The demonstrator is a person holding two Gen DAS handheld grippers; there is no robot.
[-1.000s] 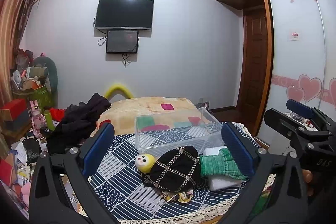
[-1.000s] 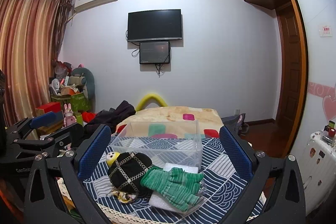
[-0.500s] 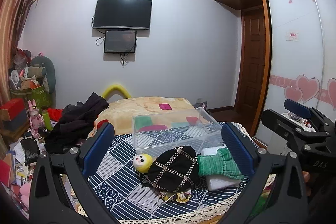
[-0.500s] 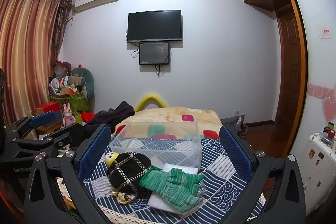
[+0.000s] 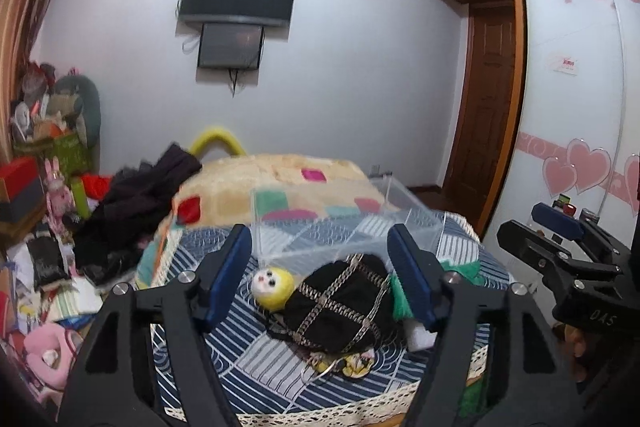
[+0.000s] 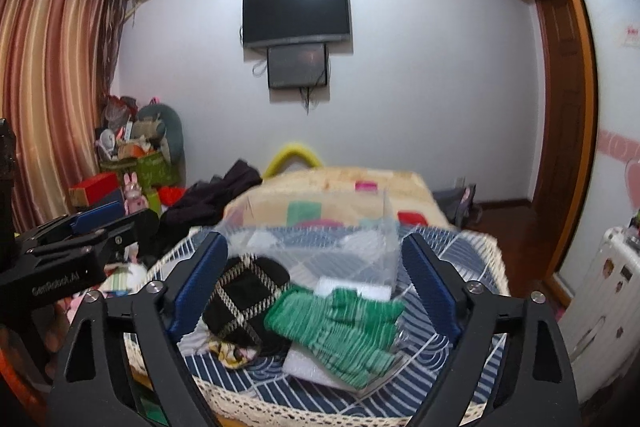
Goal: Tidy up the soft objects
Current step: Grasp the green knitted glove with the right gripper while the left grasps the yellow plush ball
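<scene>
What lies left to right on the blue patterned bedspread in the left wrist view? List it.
Yellow-hooded white doll head → black fabric bundle with chain trim → green knitted glove, partly behind the left gripper. The clear plastic box sits behind them.

The left gripper [image 5: 320, 275] hangs with its jaws spread wide, framing a black doll [image 5: 340, 303] with a yellow head that lies on the patterned blue cloth [image 5: 248, 359]. A clear plastic box [image 5: 340, 227] stands just behind it. The right gripper [image 5: 560, 239] shows at the right edge.
</scene>
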